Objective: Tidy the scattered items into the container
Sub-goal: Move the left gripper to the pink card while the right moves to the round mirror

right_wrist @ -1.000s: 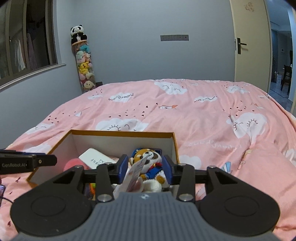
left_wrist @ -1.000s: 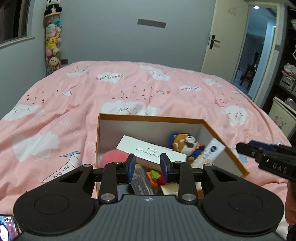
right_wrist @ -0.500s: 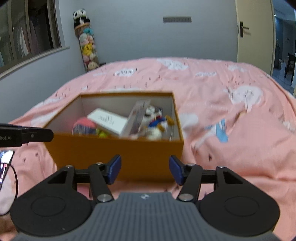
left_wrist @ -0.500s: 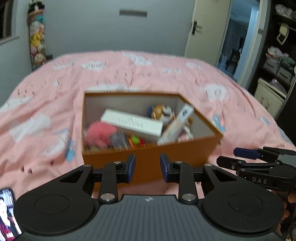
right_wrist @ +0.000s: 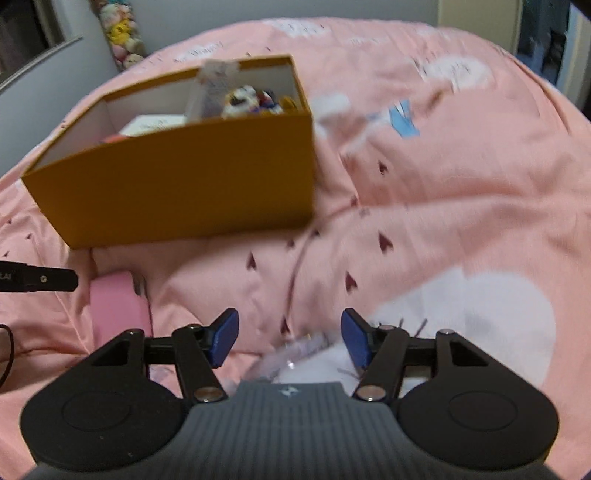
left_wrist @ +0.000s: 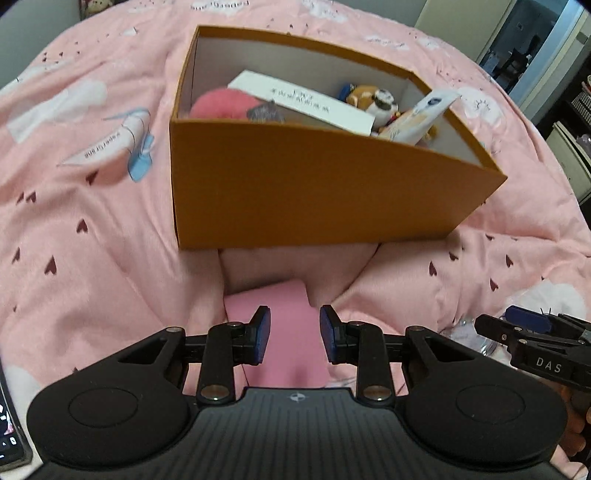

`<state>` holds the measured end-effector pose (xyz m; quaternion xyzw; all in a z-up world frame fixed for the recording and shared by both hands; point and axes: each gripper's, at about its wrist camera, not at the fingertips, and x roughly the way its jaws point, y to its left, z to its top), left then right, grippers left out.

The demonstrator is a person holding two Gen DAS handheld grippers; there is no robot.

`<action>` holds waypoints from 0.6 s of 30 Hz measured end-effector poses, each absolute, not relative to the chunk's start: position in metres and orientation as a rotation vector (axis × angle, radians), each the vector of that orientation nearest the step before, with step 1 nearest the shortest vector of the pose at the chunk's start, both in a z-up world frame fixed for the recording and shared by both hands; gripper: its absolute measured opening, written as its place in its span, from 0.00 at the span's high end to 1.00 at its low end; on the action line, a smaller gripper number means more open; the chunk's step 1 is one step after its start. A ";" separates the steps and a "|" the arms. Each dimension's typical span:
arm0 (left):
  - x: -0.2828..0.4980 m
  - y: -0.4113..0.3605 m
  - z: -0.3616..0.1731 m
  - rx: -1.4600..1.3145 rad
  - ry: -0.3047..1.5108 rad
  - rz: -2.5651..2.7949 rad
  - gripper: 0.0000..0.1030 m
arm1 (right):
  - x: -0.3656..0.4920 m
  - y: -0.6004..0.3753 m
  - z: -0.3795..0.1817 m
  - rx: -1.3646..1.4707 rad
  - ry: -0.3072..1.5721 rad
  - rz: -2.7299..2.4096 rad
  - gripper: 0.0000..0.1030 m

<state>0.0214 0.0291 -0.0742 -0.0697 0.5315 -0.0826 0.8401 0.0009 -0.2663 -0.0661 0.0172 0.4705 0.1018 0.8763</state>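
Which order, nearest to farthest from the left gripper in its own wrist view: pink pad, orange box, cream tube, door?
From the left gripper:
1. Pink pad, on the bedspread directly under the open fingers.
2. Orange box, straight ahead on the bed.
3. Cream tube, leaning in the box's right end.
4. Door, beyond the bed, upper right.

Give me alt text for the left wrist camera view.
The open left gripper hovers over a flat pink item on a pink bedspread. Beyond stands an orange box holding toys, a white carton and a tube.
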 end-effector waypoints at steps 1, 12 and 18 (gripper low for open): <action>0.021 0.029 -0.075 -0.148 1.129 -0.175 0.67 | 0.001 -0.267 -0.067 0.037 0.990 0.207 0.38; 0.025 0.034 -0.091 -0.161 1.193 -0.155 0.67 | 0.003 -0.261 -0.081 -0.003 1.061 0.210 0.37; 0.026 0.035 -0.093 -0.163 1.199 -0.151 0.67 | 0.009 -0.251 -0.095 -0.090 1.092 0.231 0.34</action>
